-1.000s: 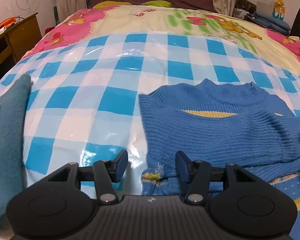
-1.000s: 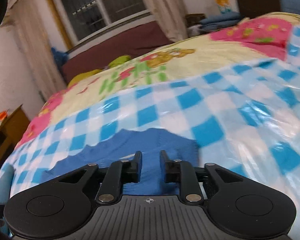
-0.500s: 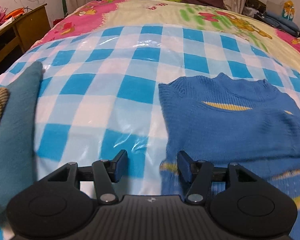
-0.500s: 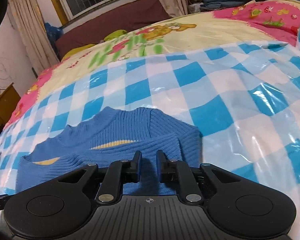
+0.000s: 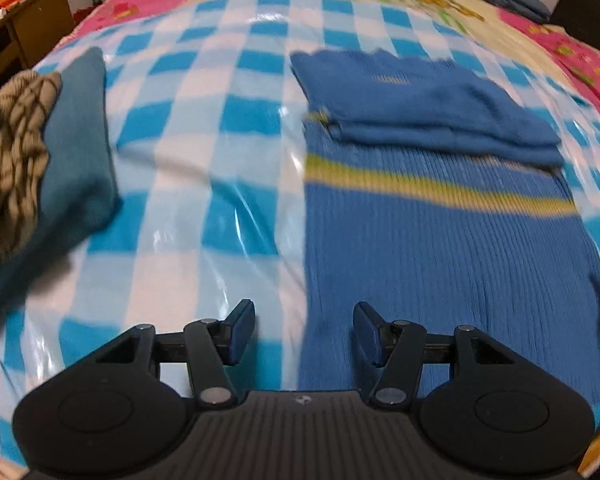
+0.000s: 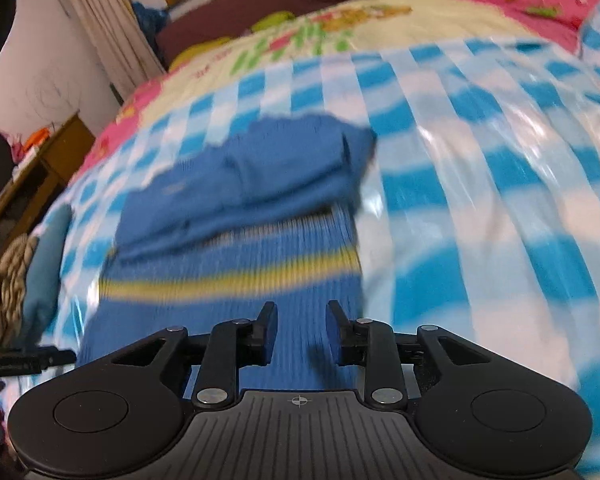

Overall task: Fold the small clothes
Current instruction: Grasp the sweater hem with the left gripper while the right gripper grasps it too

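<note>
Both sleeves look folded across the chest of the blue sweater (image 5: 440, 216), which lies flat on the checked cover (image 5: 204, 128), right of a teal pile (image 5: 76, 152). Left gripper (image 5: 304, 330) and right gripper (image 6: 302, 330) hover spread and empty near its hem. Folding the body remains, probably, though blur hides detail.

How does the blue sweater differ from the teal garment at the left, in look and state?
The blue sweater is ribbed knit with a yellow stripe; the teal garment is plain and smooth. The sweater lies spread out with its sleeves folded across the chest; the teal garment is already a compact folded piece. The sweater lies alone; the teal garment sits against a striped beige cloth. Both rest on the checked plastic sheet.
</note>
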`<state>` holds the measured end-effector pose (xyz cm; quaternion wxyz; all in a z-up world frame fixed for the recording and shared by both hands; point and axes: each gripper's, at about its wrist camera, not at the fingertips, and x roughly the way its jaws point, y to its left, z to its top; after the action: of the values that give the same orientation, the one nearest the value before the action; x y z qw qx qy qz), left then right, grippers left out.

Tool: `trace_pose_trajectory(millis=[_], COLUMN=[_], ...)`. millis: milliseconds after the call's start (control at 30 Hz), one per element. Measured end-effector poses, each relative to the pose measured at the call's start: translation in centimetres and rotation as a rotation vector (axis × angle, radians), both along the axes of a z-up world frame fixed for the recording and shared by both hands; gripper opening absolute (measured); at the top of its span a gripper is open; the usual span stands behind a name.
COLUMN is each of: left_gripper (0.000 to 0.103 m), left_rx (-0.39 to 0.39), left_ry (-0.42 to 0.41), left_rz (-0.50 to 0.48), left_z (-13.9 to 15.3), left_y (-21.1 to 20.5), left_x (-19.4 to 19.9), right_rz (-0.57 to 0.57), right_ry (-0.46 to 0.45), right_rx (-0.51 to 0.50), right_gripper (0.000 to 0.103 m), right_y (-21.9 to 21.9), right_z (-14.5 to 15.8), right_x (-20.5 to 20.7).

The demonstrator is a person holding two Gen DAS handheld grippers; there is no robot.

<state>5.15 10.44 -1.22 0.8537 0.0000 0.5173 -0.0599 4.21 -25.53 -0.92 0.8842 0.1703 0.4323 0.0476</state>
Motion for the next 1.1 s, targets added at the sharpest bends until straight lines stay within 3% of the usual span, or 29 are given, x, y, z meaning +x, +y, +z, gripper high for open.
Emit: trace_pose_trajectory(millis=[433,567,733,967,1100], left_gripper=[0.058,0.047,0.022,0.020,0.020], left_rx=[-0.027,-0.030,-0.030,-0.073,-0.084], left_ry=[0.123,0.133,0.139,0.137,0.192], left_rz=[-0.043,-0.059,-0.065,-0.072,-0.027], left_z=[-2.0,-2.0,-2.0,-2.0,-2.8], left_y=[0.3,0.0,-0.2,-0.3,0.2], left_x=[-3.5,-3.9,-4.1,-4.5,-3.6], right_rz=[0.000,0.015,0.005,0.029,0.032], right_ry=[0.136,0.151,0.166,0.204,0.243], right_rx=[0.021,0.012,0.002,0.051,0.089], right_gripper=[0.034,0.036,0.036,0.036,0.036], right_y=[0.0,0.1,-0.4,-0.2,0.0], right_z=[-1.6,-1.8,-1.9,-2.5,-3.6], right_x=[-5.9,-6.5,-7.0,-7.2,-6.3])
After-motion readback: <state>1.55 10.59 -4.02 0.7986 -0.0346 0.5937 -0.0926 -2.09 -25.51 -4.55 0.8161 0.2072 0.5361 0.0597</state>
